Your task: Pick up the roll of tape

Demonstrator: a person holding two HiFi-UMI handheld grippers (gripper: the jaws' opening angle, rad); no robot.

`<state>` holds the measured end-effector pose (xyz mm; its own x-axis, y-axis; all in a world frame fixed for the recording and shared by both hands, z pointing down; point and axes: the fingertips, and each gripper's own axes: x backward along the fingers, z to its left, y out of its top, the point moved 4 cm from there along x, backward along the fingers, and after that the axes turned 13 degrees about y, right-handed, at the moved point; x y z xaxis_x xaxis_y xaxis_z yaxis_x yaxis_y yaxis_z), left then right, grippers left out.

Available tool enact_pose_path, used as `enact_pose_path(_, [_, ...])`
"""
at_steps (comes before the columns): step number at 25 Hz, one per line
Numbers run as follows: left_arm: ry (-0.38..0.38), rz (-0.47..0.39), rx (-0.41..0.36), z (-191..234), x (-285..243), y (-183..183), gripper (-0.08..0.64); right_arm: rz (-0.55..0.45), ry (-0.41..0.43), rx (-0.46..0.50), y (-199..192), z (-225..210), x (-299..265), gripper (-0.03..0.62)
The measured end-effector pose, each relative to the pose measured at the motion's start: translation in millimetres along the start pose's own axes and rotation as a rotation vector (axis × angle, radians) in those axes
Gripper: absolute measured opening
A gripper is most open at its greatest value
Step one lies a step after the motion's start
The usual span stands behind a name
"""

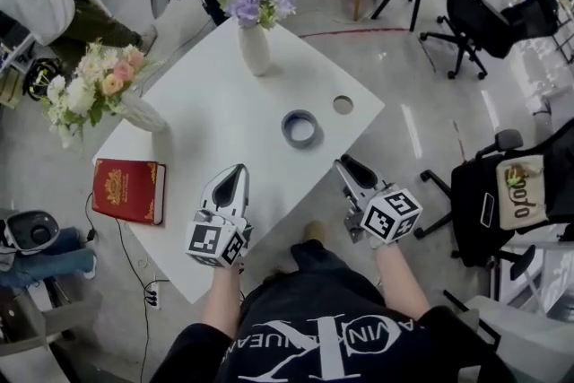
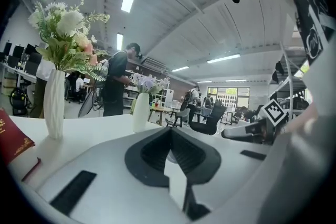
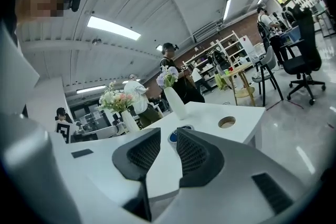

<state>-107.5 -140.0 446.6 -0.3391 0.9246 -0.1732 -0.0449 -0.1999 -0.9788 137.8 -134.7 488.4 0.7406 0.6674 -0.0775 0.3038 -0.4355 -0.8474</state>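
Note:
The roll of tape point(image 1: 300, 128) is a grey-blue ring lying flat on the white table point(image 1: 206, 121), right of its middle. My left gripper point(image 1: 238, 169) hovers over the table's near part, below and left of the tape, its jaws together with nothing in them; in the left gripper view its tips point(image 2: 169, 131) meet. My right gripper point(image 1: 343, 162) is at the table's near right edge, just below and right of the tape, and stands open and empty. In the right gripper view the tape point(image 3: 175, 135) shows through the gap between the jaws, farther off.
A white vase of purple flowers point(image 1: 255, 45) stands at the table's far end. A vase of white and pink flowers point(image 1: 99, 90) and a red book point(image 1: 128, 190) are on the left. A round hole point(image 1: 343, 105) lies near the tape. Black office chairs point(image 1: 502, 193) stand to the right.

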Motion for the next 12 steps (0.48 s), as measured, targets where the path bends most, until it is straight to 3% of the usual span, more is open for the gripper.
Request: enact_pose_path(12, [0.080,0.027,0.035,-6,-21,-10,0.002,0.123,0.084,-0.017,5,-37,-38,0.105])
